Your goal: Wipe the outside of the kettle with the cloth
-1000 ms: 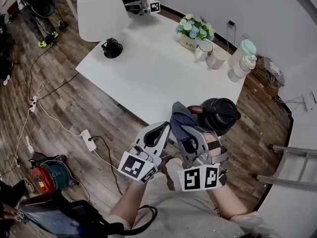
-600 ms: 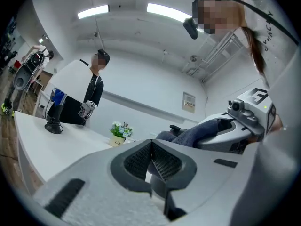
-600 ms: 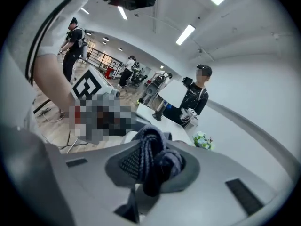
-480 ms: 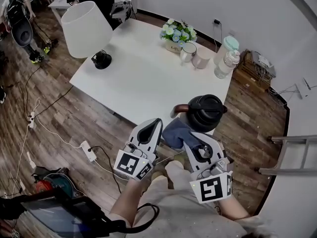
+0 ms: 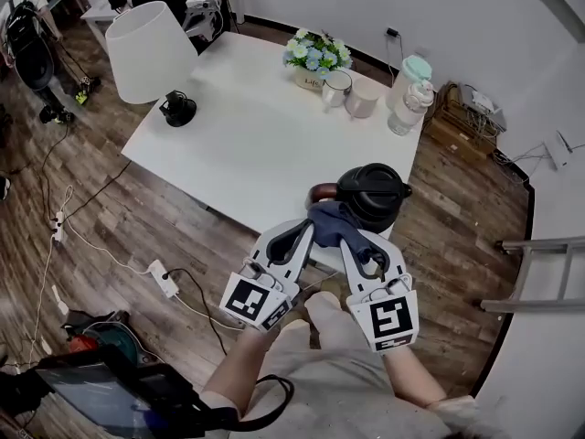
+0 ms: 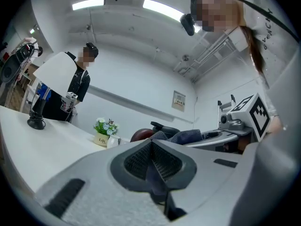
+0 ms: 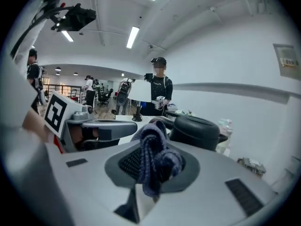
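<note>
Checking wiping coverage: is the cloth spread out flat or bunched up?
Bunched: the cloth is a crumpled wad pinched by the left gripper and right gripper.

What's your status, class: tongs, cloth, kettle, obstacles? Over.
Left tongs and right tongs both shut on dark blue knitted cloth. Cloth at near side of black round kettle on white table. Nothing in the way.

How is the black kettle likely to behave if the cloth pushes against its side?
The kettle looks squat and broad-based, so it probably slides rather than tips. It stands near the edge of the table, so a firm push might carry it off. The cloth, bunched in the right hand-held gripper, looks soft and would likely give first.
</note>
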Tool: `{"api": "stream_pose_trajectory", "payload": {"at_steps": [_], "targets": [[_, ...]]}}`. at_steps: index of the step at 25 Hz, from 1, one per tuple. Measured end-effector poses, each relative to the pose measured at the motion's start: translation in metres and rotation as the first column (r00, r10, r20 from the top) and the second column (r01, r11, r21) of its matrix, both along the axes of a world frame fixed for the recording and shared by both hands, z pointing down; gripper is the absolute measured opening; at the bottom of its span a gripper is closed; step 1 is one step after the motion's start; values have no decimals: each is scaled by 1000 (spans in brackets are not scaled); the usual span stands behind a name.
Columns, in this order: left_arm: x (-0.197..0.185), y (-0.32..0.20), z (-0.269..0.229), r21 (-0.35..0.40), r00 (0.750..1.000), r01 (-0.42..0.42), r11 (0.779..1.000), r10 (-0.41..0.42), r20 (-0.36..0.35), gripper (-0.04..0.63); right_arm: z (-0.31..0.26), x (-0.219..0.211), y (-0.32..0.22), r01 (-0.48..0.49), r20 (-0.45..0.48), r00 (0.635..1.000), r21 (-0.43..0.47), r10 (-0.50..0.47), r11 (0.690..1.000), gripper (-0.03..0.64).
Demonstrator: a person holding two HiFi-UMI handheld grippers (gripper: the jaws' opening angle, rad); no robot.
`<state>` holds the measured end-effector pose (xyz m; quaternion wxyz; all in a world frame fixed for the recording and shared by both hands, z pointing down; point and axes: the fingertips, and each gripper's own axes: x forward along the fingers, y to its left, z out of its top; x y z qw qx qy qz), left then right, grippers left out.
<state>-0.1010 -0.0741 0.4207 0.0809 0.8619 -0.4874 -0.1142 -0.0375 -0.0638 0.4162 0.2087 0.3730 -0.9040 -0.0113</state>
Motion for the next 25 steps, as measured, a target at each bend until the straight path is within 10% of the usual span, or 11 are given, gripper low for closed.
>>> {"api": "stream_pose_trajectory", "payload": {"at_steps": [20,25], "targets": [[52,8,98,-209,993,-110,972,115,13,8,121,25,12,2,-81,996,-293,-27,956,61],[50,18,68,-149,996,-93,984,94,0,8,70,30,32,159,25,987,-179,-157,971,61]]}}
